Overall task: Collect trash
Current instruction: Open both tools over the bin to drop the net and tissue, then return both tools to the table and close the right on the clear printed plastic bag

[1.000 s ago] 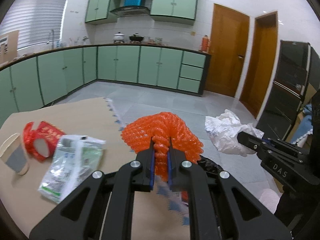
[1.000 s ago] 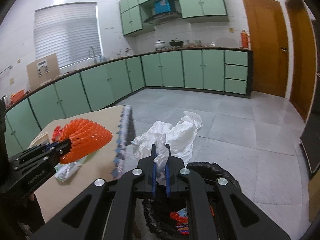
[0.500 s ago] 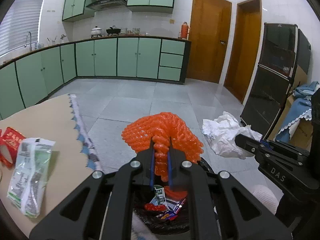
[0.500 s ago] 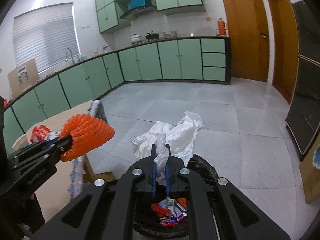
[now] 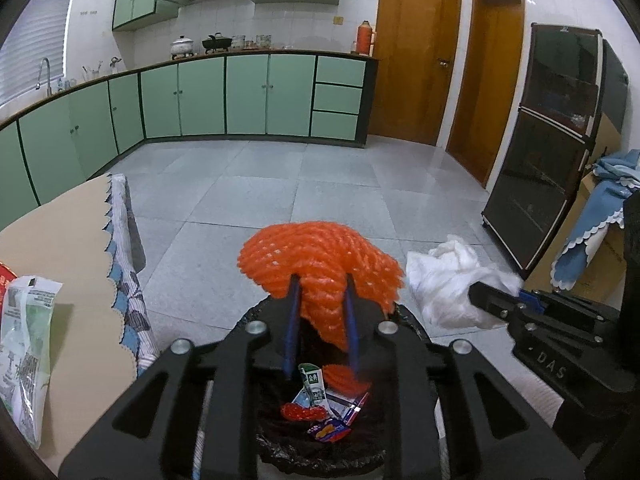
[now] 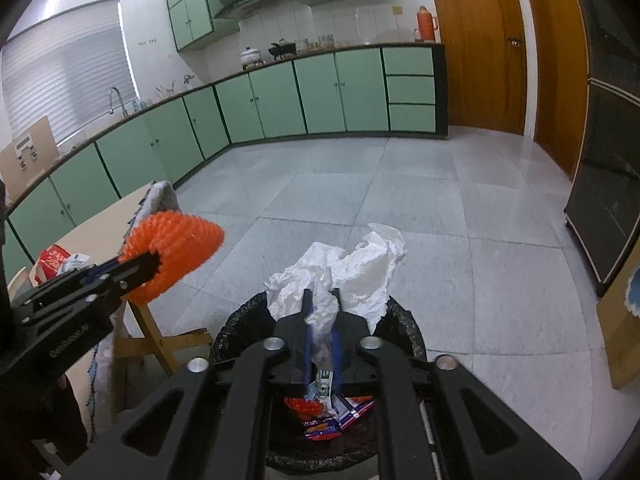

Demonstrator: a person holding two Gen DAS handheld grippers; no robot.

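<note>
An orange foam net (image 5: 320, 256) sits between the blue pads of my left gripper (image 5: 320, 280), whose jaws are opening with the net still filling the gap. In the right wrist view a crumpled white tissue (image 6: 352, 264) fills the narrow gap of my right gripper (image 6: 322, 294), whose jaws are opening too. Both hang over a bin lined with a black bag (image 5: 280, 452), its rim (image 6: 404, 320) just below the tissue. Wrappers (image 5: 320, 404) lie inside it. From the other side I see the left gripper (image 6: 154, 262) with the net (image 6: 176, 240), and the right gripper (image 5: 476, 292) with the tissue (image 5: 444, 276).
A tan table (image 5: 60, 240) stands left of the bin, with a patterned cloth (image 5: 124, 248) along its edge. On it lie a green and white packet (image 5: 24, 340) and a red packet (image 6: 54, 260). A black cabinet (image 5: 560, 160) stands right. Grey tiled floor lies ahead.
Both grippers moved from beside the table to over the black bin and sank towards it. Both pairs of pads now stand wider apart, with the net and tissue still between them.
</note>
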